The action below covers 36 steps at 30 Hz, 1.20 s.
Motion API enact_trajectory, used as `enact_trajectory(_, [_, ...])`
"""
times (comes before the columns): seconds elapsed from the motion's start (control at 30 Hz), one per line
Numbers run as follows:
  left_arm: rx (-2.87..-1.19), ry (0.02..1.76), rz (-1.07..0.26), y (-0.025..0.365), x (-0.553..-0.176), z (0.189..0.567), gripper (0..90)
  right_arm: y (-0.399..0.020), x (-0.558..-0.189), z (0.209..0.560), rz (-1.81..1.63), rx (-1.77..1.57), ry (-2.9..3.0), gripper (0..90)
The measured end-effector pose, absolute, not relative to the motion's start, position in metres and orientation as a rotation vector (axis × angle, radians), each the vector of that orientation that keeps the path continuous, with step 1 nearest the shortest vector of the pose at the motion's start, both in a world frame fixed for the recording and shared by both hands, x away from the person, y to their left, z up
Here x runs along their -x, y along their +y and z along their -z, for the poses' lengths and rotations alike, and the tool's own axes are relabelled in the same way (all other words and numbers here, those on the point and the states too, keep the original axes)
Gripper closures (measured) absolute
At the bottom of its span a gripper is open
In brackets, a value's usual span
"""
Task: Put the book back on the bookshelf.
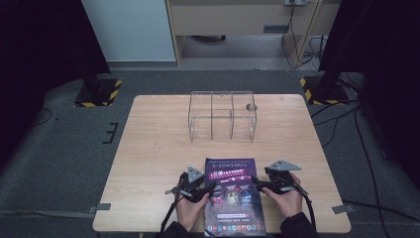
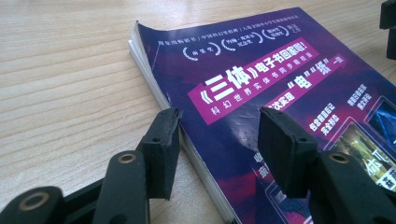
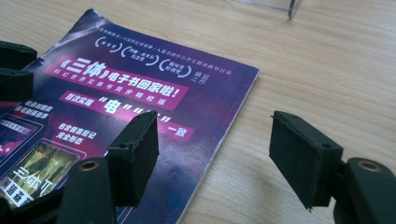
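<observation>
a purple book [image 1: 234,196] is laid flat on the near part of the wooden tabletop [image 1: 148,163], its cover with white and pink print turned upward and its lower edge close to the tabletop's near edge. in the high view the left hand-held gripper [image 1: 202,191] is seen at the book's left edge and the right hand-held gripper [image 1: 258,184] at its right edge, each held by a hand that enters from the bottom.

in the left gripper view the left hand-held gripper [image 2: 219,140] is seen with its jaws apart: one pad is placed just at the book's [image 2: 261,107] page edge, the other is held over the cover, and nothing is clamped. in the right gripper view the right hand-held gripper [image 3: 212,154] is likewise seen spread wide, one jaw over the cover of the book [image 3: 140,98] and the other over bare wood beside it, with the book's edge between them and no pad pressed on it.

a clear acrylic rack [image 1: 221,115] with dividers is stood farther back on the tabletop, well apart from the book.
</observation>
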State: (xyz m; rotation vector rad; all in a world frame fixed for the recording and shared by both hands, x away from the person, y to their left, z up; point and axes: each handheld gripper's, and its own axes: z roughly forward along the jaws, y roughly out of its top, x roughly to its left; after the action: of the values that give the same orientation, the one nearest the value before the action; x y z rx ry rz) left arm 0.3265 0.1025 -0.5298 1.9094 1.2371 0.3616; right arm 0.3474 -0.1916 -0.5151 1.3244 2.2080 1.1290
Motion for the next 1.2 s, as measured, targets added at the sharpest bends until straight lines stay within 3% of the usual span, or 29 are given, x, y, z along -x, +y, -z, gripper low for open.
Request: enact_trajectory(1.2, [-1.922,1.254,-0.406,0.09,-0.329,0.534,33.3,-0.177,-0.345,0.532,-1.127,-1.356,2.278,33.2])
